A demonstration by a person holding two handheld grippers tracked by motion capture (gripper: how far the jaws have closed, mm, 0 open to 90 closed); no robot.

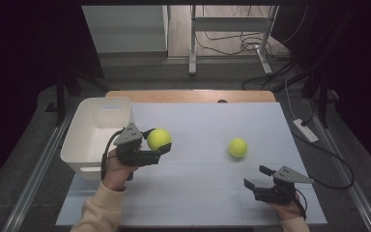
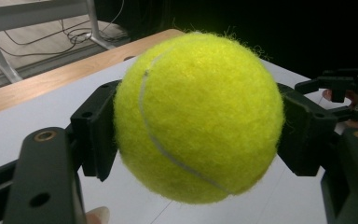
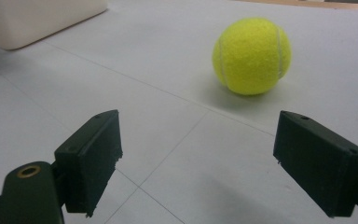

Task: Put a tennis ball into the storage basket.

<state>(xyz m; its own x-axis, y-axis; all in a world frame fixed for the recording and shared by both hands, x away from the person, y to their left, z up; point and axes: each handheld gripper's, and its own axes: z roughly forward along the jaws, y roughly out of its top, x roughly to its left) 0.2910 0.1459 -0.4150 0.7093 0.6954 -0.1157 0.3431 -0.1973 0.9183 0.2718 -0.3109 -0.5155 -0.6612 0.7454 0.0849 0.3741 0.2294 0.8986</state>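
Observation:
My left gripper (image 1: 160, 143) is shut on a yellow tennis ball (image 1: 159, 138), held above the white table just right of the white bin (image 1: 96, 133). In the left gripper view that ball (image 2: 198, 116) sits pressed between both black pads (image 2: 95, 133). A second tennis ball (image 1: 238, 147) lies on the table right of centre. My right gripper (image 1: 257, 177) rests low near the front right edge, open, with nothing between its jaws. In the right gripper view the loose ball (image 3: 252, 56) lies ahead of the jaws, toward the right one, apart from them.
The white bin's corner (image 3: 37, 18) shows at the upper left of the right gripper view. A wooden strip (image 1: 191, 95) runs along the table's far edge. Cables and a power strip (image 1: 305, 129) lie on the floor to the right. Metal desk legs (image 1: 192, 43) stand beyond.

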